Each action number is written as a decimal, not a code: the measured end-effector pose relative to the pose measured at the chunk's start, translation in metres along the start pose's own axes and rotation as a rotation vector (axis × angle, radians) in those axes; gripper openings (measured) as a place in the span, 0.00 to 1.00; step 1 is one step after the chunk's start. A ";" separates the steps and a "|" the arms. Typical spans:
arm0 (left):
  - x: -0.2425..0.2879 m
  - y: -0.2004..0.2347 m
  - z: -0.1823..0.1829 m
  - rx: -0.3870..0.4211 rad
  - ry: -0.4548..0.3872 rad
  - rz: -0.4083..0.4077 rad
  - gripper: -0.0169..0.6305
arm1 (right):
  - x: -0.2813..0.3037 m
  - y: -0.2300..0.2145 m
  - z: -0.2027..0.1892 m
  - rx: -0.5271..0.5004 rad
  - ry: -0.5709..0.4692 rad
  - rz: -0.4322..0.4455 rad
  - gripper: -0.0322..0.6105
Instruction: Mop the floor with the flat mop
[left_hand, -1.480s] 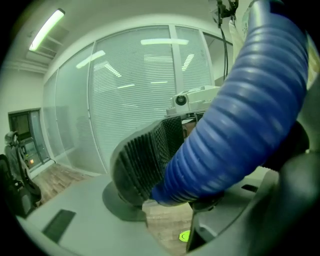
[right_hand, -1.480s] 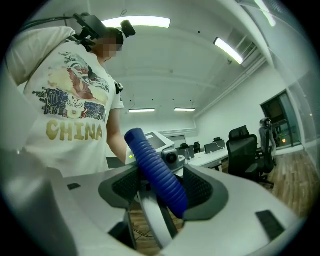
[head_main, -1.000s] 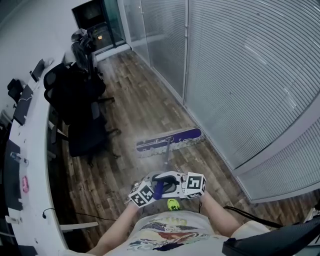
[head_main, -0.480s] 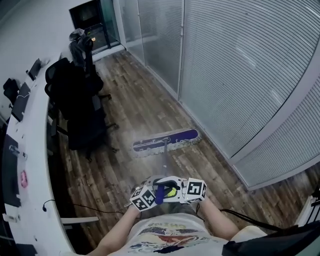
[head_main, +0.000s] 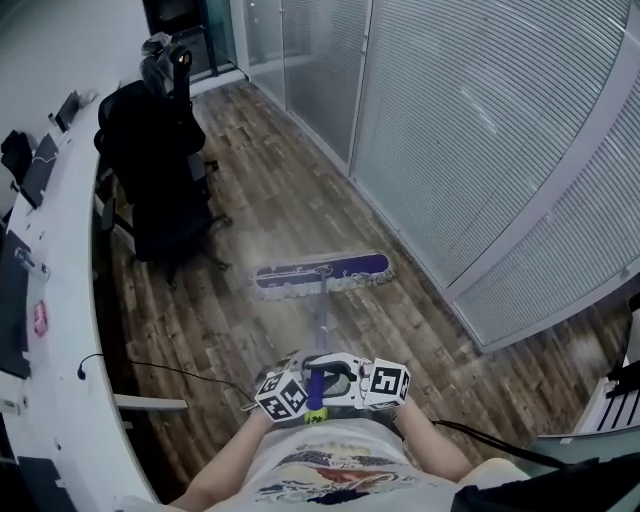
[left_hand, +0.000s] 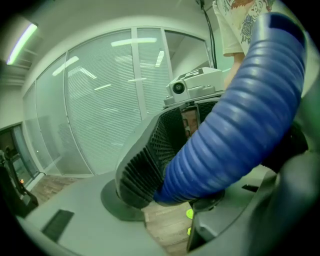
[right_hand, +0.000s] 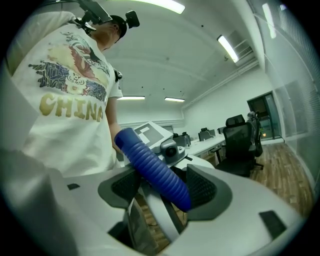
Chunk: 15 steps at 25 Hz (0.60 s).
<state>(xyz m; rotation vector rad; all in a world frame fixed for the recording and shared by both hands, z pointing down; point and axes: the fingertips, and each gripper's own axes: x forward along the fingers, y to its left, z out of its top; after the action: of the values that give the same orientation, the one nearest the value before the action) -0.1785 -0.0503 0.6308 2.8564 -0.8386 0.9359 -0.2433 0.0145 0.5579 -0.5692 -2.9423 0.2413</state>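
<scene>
The flat mop's purple head (head_main: 320, 272) with a grey fringe lies flat on the wood floor, a little ahead of me. Its thin pole runs back to a blue ribbed grip (head_main: 316, 385) in front of my body. My left gripper (head_main: 300, 392) and right gripper (head_main: 345, 383) face each other across that grip, both shut on it. In the left gripper view the blue grip (left_hand: 235, 125) fills the jaws and presses on the black ribbed pad (left_hand: 145, 170). The right gripper view shows the grip (right_hand: 155, 167) slanting between both pads (right_hand: 202, 187).
Black office chairs (head_main: 155, 170) stand at the left beside a long curved white desk (head_main: 60, 300). A glass wall with blinds (head_main: 480, 130) runs along the right. One thin cable (head_main: 170, 370) lies on the floor at the left, another (head_main: 480, 435) at the right.
The mop head has slid back along the floor toward me and swung from slanted to nearly square across the view. Both grippers kept their hold on the blue grip.
</scene>
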 end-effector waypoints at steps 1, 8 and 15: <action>-0.006 -0.012 -0.001 -0.001 0.000 -0.002 0.32 | 0.003 0.013 -0.002 0.003 0.001 -0.001 0.45; -0.024 -0.090 0.003 -0.005 0.014 0.007 0.32 | 0.005 0.093 -0.013 0.001 -0.003 0.011 0.45; -0.025 -0.196 0.019 0.009 0.047 0.005 0.32 | -0.021 0.195 -0.032 0.002 -0.042 0.016 0.45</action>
<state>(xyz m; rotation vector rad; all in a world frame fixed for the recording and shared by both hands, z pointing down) -0.0873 0.1258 0.6293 2.8296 -0.8402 1.0057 -0.1488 0.1898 0.5520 -0.5941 -2.9784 0.2601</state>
